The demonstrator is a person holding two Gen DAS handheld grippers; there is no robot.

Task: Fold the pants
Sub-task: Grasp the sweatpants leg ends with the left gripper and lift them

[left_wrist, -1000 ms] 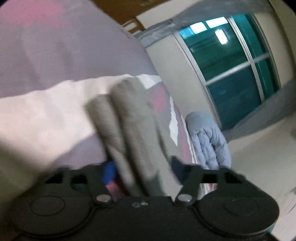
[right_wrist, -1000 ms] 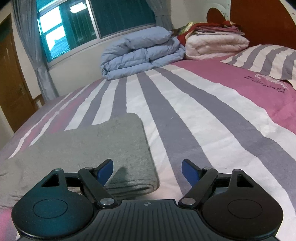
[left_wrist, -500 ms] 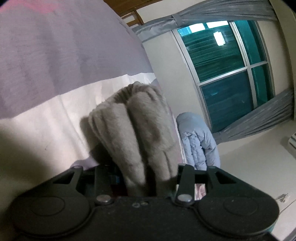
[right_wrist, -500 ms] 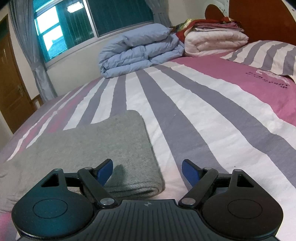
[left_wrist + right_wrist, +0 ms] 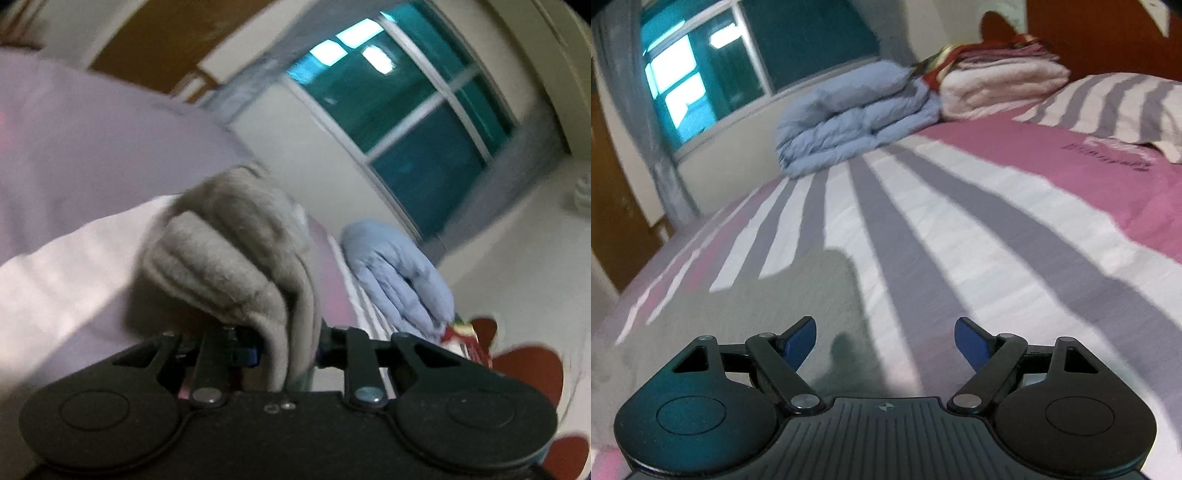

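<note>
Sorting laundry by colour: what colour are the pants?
Grey pants, clearest in the left wrist view.

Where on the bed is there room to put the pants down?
Bare stripes lie ahead of the right claw, between the pants and the pillow. The far end is crowded with the quilt and blankets.

A folded pale-blue quilt (image 5: 857, 118) lies at 12 o'clock on the pink, grey and white striped bedspread (image 5: 979, 229); a cream folded blanket (image 5: 1001, 88) touches it at 1 o'clock, a teal window (image 5: 713, 70) at 11.
</note>
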